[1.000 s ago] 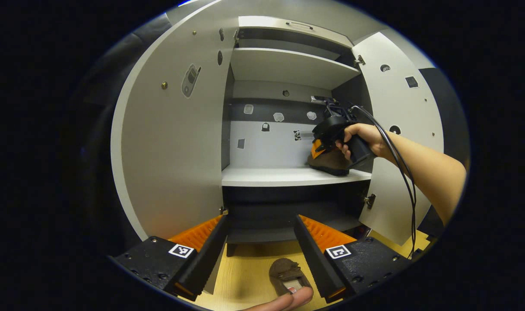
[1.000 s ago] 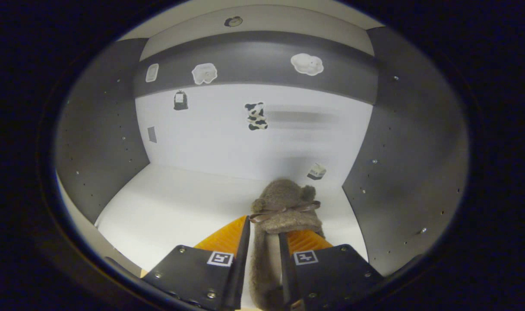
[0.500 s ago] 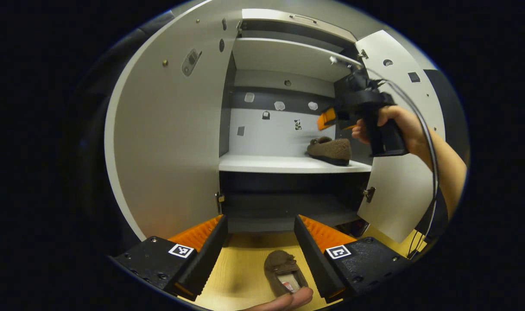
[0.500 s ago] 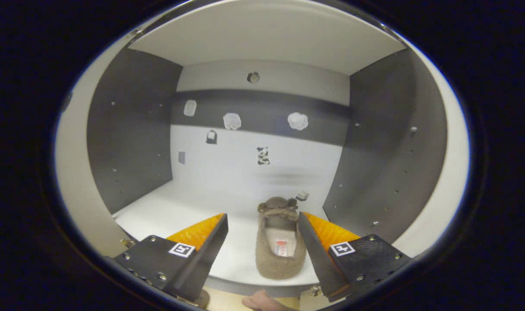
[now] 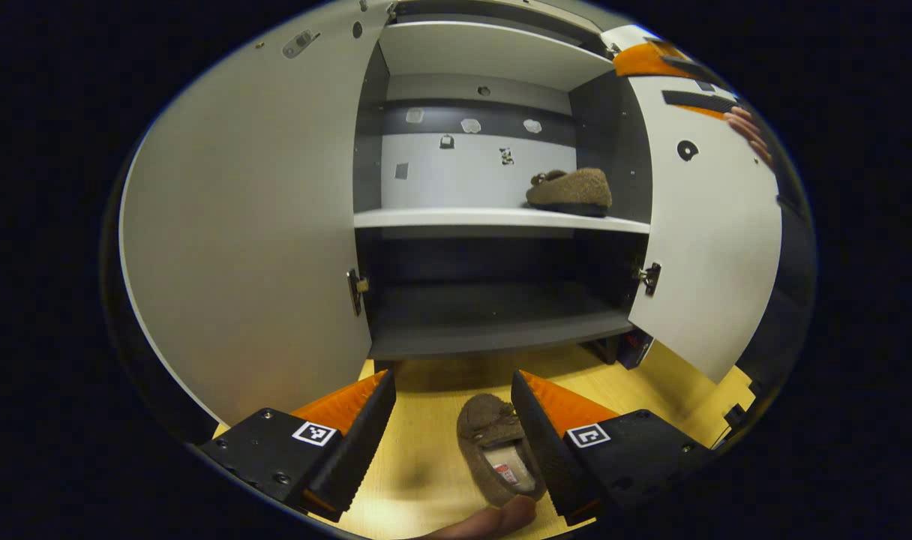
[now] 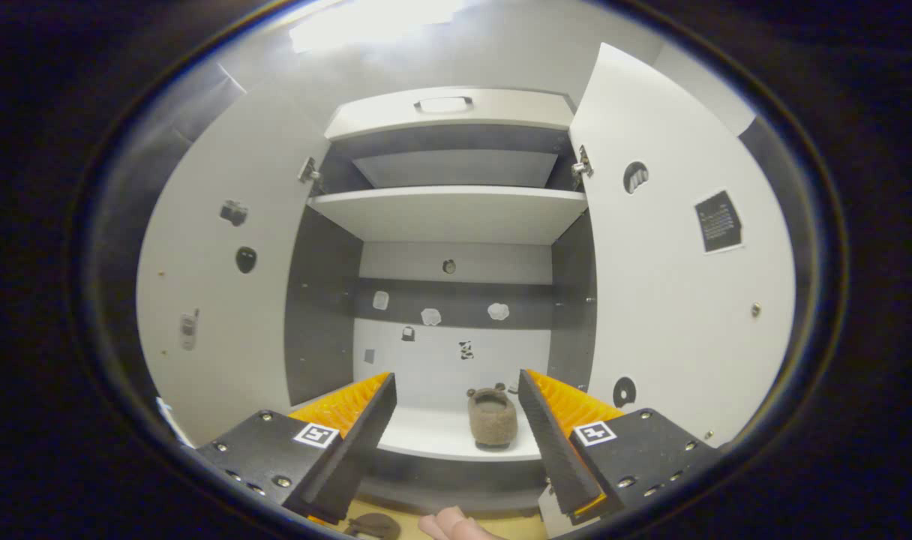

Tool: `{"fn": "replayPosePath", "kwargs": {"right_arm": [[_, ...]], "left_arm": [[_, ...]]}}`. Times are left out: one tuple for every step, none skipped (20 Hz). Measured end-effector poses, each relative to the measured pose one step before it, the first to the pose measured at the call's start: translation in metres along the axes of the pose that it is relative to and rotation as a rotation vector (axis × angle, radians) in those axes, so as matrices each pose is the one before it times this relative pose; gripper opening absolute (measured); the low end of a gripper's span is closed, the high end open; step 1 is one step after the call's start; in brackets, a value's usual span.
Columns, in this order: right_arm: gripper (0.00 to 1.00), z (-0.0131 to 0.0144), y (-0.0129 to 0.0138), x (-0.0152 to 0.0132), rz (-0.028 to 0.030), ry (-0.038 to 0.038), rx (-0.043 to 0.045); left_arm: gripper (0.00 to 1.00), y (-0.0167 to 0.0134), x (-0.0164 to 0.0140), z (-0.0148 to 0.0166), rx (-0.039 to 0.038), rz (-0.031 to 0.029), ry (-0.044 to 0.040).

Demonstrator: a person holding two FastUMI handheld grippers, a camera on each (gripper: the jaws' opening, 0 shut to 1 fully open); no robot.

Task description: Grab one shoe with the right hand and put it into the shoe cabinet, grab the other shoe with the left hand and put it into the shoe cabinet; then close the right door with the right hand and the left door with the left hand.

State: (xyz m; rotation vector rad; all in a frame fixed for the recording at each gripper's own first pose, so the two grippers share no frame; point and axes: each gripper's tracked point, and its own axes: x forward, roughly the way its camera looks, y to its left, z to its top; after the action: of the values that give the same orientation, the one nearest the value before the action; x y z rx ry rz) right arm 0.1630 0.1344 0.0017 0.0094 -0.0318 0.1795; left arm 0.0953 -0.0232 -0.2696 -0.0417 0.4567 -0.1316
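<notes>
- The shoe cabinet (image 5: pixel 493 217) stands with both doors swung wide: the left door (image 5: pixel 246 225) takes up much of the left gripper view, and the right door (image 5: pixel 703 232) hangs open on the other side.
- One brown furry shoe (image 5: pixel 571 190) lies on the cabinet's white middle shelf (image 5: pixel 456 218), at the right end, close to the dark side wall. In the right gripper view the same shoe (image 6: pixel 492 417) sits heel toward the camera, between the two fingers but well beyond them.
- The other shoe (image 5: pixel 499 448) lies on the pale wooden floor (image 5: pixel 426 465) in front of the cabinet, opening up, toe toward the cabinet.
- The left claw (image 5: pixel 454 442) is spread apart and low over the floor; this shoe lies in the gap, close against the right-hand finger, not clamped by either.
- The right claw (image 6: pixel 457 435) is spread apart, holding nothing, and faces the cabinet opening from outside. In the left gripper view part of that gripper (image 5: pixel 655 60) and a hand (image 5: pixel 748 131) show at the top edge of the right door.
- Small stickers (image 6: pixel 430 316) dot the cabinet's back panel and both doors.
- Below the middle shelf is a dark lower shelf (image 5: pixel 493 322); above it a white upper shelf (image 6: pixel 448 212).
- A fingertip (image 5: pixel 501 517) shows at the bottom edge of the left gripper view, just behind the floor shoe's heel.
</notes>
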Motion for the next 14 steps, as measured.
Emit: {"fn": "replayPosePath", "kwargs": {"right_arm": [[0.98,-0.00261,-0.00632,-0.0128,-0.01323,-0.00228,0.00952],[0.98,0.00217,-0.00491,-0.00793,-0.0128,-0.01684,0.00651],[0.98,0.00151,-0.00578,-0.00807,-0.01007,-0.01779,0.00052],[0.98,-0.00072,-0.00732,-0.00882,-0.02099,-0.01763,0.00121],[0.98,0.00034,-0.00655,-0.0077,-0.01673,-0.02198,0.00192],[0.98,-0.0016,-0.00472,-0.00627,-0.01422,-0.01464,0.00162],[0.98,-0.0083,-0.00416,-0.00321,-0.01802,0.00196,-0.00777],[0.98,-0.00884,-0.0032,-0.00485,-0.00976,0.0065,-0.00923],[0.98,-0.00789,-0.00003,-0.00502,0.00167,0.01027,-0.00613],[0.98,-0.00829,-0.00055,-0.00421,-0.00107,0.01189,0.00104],[0.98,-0.00735,-0.00162,-0.0035,-0.00459,0.00841,0.00276],[0.98,-0.00683,-0.00104,-0.00142,-0.00322,0.00659,-0.0041],[0.98,-0.00974,-0.00043,-0.00053,-0.00312,0.01453,-0.01602],[0.98,-0.00938,-0.00054,0.00009,-0.00491,0.01553,-0.0168]], "left_arm": [[0.96,-0.00278,0.00416,-0.00953,-0.00209,-0.00771,0.01771],[0.96,-0.0029,0.00461,-0.01007,-0.00177,-0.00955,0.01967],[0.96,-0.00192,0.00455,-0.01016,0.00024,-0.00597,0.02557],[0.96,-0.00269,0.00574,-0.00816,-0.00149,-0.01032,0.01496],[0.96,-0.00196,0.00548,-0.00837,0.00093,-0.00834,0.02141],[0.96,0.0006,0.00496,-0.01137,0.00185,-0.00031,0.02835],[0.96,0.00117,0.00375,-0.00952,-0.00336,0.00327,0.0261],[0.96,-0.00072,0.00396,-0.00834,-0.00652,-0.00298,0.01823],[0.96,-0.0004,0.00365,-0.00739,-0.00766,-0.00486,0.01541],[0.96,0.00057,0.00555,-0.0095,-0.00797,-0.00673,0.01548],[0.96,0.00062,0.00553,-0.00778,-0.00387,-0.00538,0.01828],[0.97,0.00193,0.00454,-0.01179,-0.00914,-0.0021,0.03313],[0.96,-0.00033,0.00388,-0.00878,-0.0157,-0.01105,0.03074],[0.96,0.00017,0.00554,-0.00625,-0.02233,-0.01374,0.02082]]}}
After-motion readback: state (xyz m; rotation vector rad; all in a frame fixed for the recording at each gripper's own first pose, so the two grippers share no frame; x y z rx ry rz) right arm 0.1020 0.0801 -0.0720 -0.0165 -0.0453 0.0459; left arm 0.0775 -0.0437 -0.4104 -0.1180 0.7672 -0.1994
